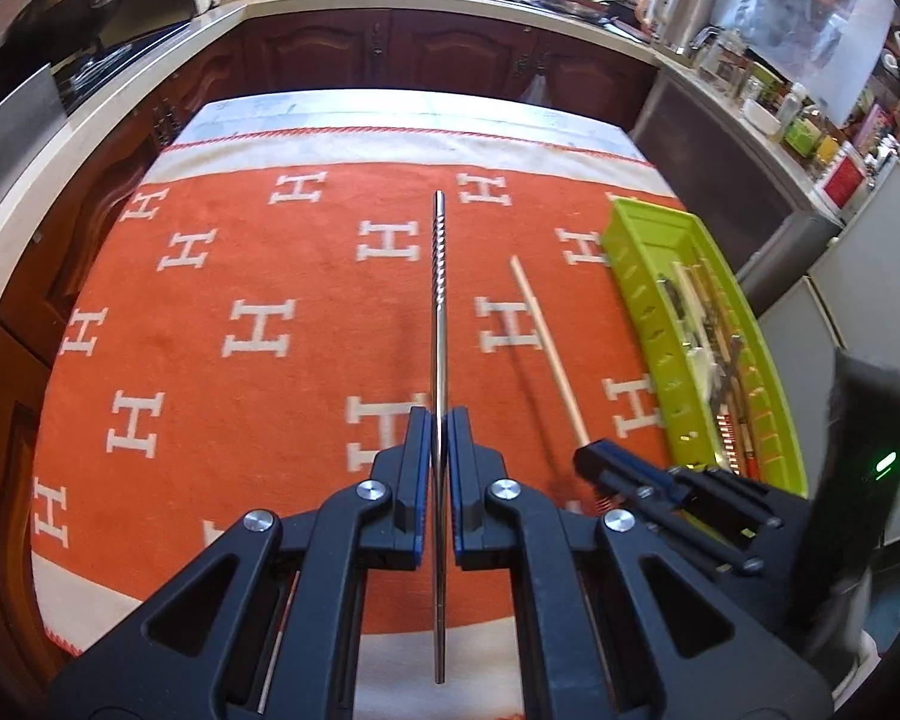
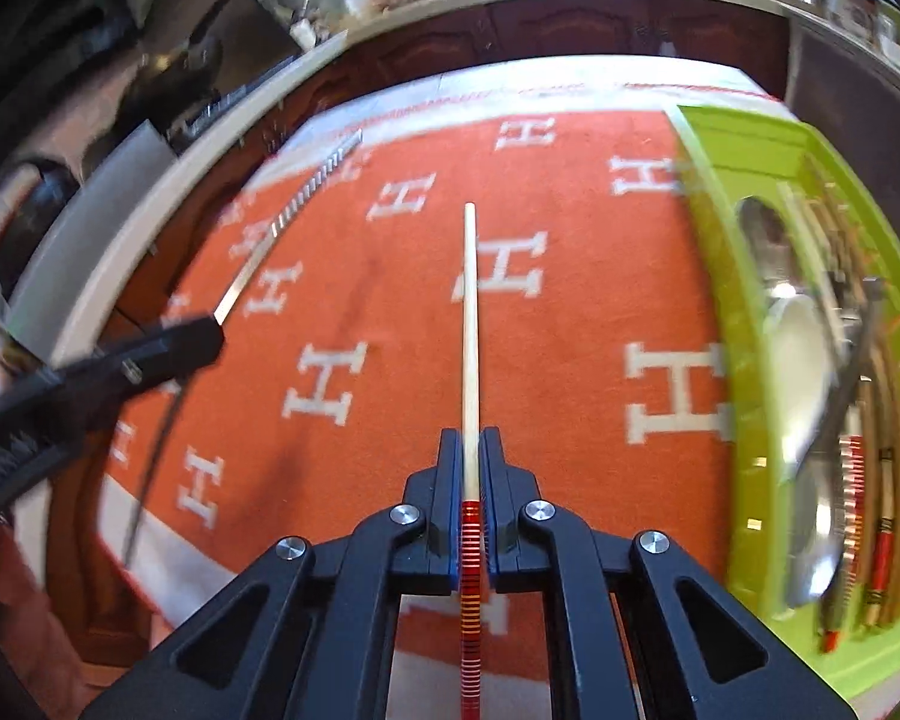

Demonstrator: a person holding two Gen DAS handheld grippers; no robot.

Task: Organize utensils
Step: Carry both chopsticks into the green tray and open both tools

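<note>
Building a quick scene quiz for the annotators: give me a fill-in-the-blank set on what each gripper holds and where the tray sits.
1. The left gripper is shut on a ____ chopstick with a ridged tip.
2. The right gripper is shut on a pale wooden chopstick whose handle end is banded red and ____.
3. The utensil tray is ____ in colour.
4. The tray sits on the ____ side of the orange cloth, as the left wrist view shows it.

Missing words: metal; yellow; green; right
</note>
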